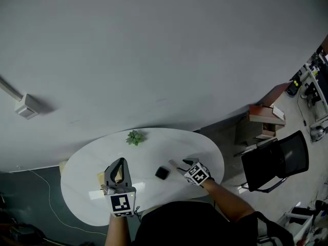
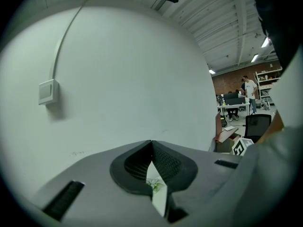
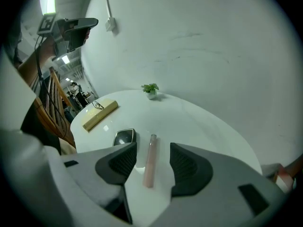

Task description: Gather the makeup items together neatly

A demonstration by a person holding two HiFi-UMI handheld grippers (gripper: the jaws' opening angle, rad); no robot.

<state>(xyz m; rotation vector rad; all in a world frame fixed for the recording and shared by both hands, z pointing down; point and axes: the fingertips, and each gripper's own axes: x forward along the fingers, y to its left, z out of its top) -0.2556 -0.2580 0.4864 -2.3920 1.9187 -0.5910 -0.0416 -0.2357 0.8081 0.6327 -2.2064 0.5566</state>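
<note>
A pale pink makeup tube (image 3: 150,160) lies on the white oval table (image 3: 199,126), and my right gripper (image 3: 152,151) is open around it, one jaw on each side, pads clear of it. In the head view the right gripper (image 1: 183,164) sits low over the table's right half with the tube (image 1: 173,164) at its tips. A small black compact (image 3: 124,137) rests just left of the tube and shows dark in the head view too, the compact (image 1: 162,172) being near the table's middle. My left gripper (image 1: 120,162) stands upright over the left half, shut and empty; its tips (image 2: 151,143) meet.
A small potted plant (image 1: 135,137) stands at the table's far edge by the wall. A long yellowish block (image 3: 100,113) with spectacles on it lies at the left. A black office chair (image 1: 277,160) and a wooden cabinet (image 1: 264,119) stand off the right side.
</note>
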